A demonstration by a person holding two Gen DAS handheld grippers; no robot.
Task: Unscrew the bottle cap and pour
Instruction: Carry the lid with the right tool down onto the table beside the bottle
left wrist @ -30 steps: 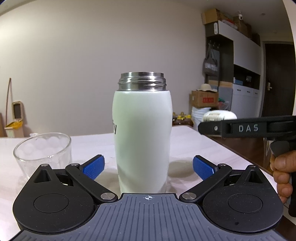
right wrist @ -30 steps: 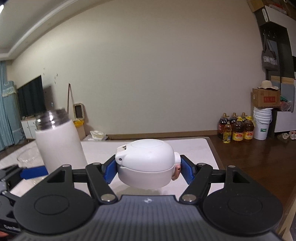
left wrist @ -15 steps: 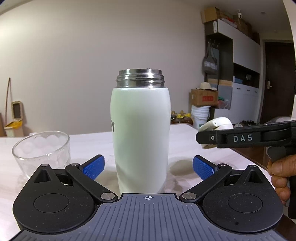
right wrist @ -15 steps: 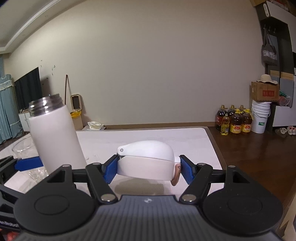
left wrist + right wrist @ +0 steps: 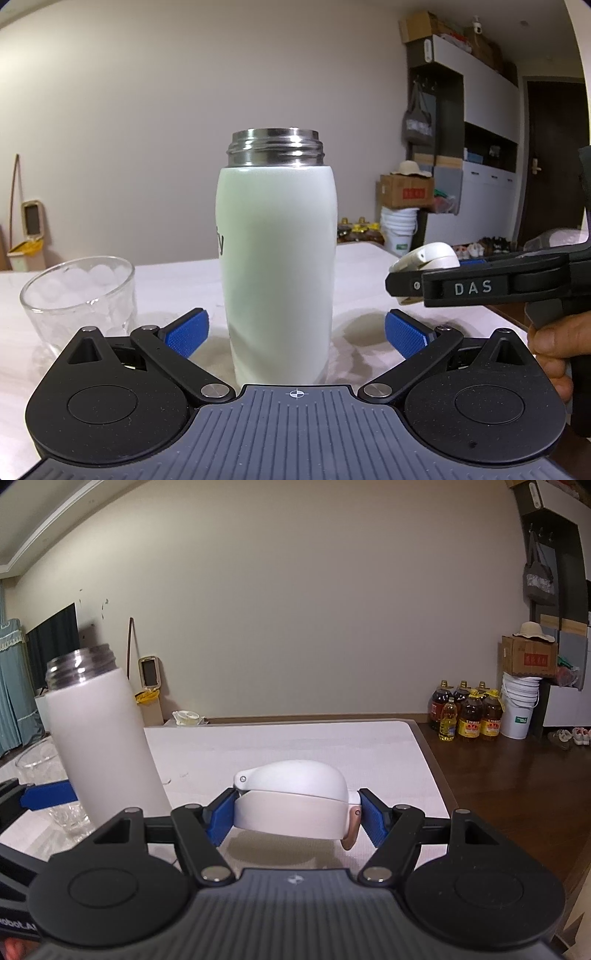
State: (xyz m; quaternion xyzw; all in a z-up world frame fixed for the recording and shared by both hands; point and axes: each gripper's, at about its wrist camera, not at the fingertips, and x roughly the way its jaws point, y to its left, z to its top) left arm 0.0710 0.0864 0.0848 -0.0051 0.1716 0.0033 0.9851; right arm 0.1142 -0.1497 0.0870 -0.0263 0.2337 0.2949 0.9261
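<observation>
Your right gripper (image 5: 297, 818) clamped the white cap (image 5: 293, 805) low over the table (image 5: 295, 746), while your left gripper (image 5: 295, 334) sat wide open, empty, around the uncapped upright bottle (image 5: 277, 266) beside the glass (image 5: 79, 295).

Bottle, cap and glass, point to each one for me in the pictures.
Bottle (image 5: 277, 266): left wrist view, middle of its white body.
Cap (image 5: 295, 801): right wrist view, front of its white shell, between the blue pads.
Glass (image 5: 79, 295): left wrist view, front wall below the rim.
</observation>
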